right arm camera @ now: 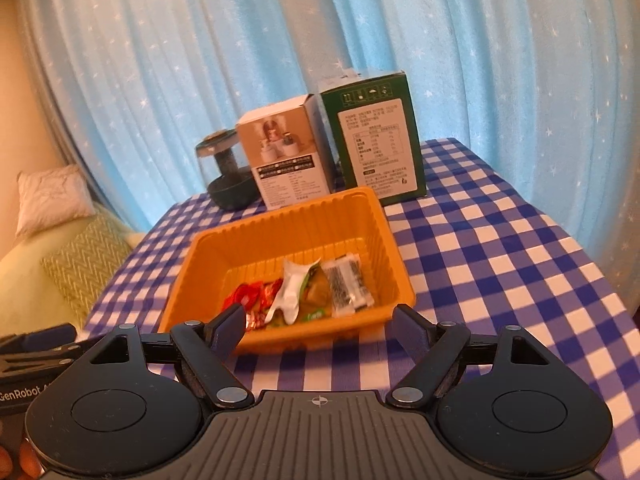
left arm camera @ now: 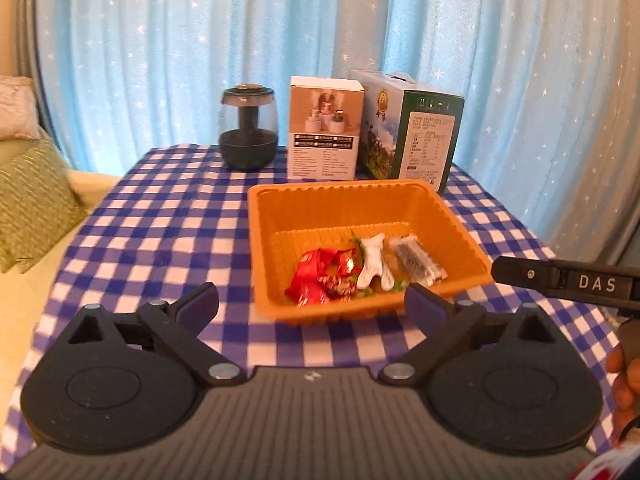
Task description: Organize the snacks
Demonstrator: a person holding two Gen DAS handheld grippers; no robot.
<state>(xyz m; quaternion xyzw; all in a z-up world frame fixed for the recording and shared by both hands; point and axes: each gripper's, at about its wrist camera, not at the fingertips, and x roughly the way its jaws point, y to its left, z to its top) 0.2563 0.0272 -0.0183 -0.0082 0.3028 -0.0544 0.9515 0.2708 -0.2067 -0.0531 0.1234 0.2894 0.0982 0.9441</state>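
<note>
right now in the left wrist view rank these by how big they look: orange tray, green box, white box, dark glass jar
1. orange tray, though it is nearest the camera
2. green box
3. white box, close to the green one
4. dark glass jar

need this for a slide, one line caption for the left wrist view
Open left gripper before an orange tray holding red-wrapped candies and a dark-printed clear packet.
</note>
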